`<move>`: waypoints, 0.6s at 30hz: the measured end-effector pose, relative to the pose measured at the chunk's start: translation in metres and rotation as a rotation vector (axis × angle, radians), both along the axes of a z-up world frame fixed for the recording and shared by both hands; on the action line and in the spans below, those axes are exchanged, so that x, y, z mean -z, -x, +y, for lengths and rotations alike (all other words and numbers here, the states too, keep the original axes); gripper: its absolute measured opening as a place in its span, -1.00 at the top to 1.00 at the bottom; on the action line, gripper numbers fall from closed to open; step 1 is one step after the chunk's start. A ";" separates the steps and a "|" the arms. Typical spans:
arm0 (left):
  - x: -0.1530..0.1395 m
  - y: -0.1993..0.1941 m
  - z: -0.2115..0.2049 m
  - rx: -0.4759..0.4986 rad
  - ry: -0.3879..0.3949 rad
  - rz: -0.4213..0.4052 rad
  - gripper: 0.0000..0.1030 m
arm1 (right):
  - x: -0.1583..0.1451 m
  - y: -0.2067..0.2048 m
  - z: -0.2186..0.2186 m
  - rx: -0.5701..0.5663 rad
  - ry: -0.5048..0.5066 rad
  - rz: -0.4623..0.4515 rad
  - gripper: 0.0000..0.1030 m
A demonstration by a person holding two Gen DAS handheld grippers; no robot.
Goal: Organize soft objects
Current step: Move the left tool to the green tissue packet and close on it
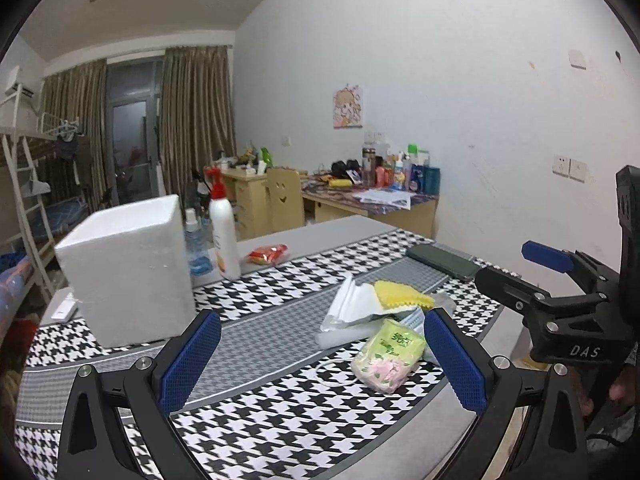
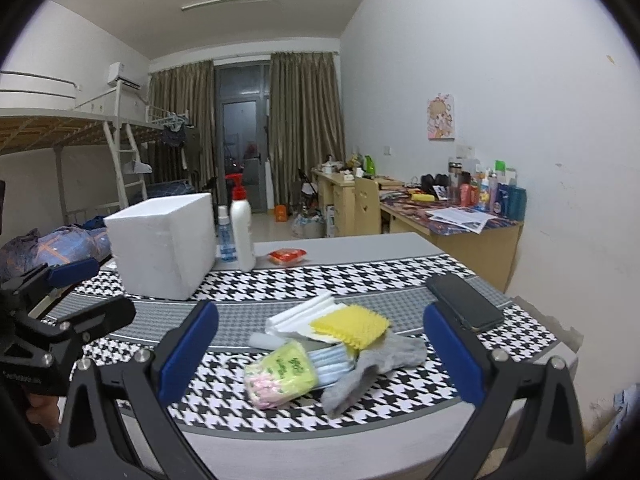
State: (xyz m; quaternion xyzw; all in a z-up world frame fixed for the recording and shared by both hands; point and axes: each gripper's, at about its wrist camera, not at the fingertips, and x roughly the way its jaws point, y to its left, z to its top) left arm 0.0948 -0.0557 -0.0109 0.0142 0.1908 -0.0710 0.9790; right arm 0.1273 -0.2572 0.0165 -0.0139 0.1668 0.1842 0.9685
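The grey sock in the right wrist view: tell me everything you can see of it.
The grey sock is a soft knit, plain grey, lying limp and crumpled flat on the houndstooth tablecloth at the right edge of the pile. One end trails toward the near table edge. It touches the blue-white striped cloth, and the yellow sponge overlaps its far end. Neither gripper touches it. In the left wrist view it is hidden.

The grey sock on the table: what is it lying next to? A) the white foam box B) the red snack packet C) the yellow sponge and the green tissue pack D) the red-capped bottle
C: the grey sock lies in the pile by the yellow sponge and green tissue pack, far from the foam box.
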 end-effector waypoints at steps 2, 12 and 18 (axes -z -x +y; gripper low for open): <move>0.004 -0.007 -0.004 0.019 -0.004 0.019 -0.98 | 0.003 -0.005 -0.002 0.010 0.005 0.014 -1.00; 0.027 -0.042 -0.019 0.066 -0.015 0.136 -0.98 | 0.020 -0.034 -0.013 0.034 0.024 0.099 -1.00; 0.035 -0.058 -0.025 0.107 -0.013 0.204 -0.93 | 0.029 -0.047 -0.014 0.030 0.042 0.138 -1.00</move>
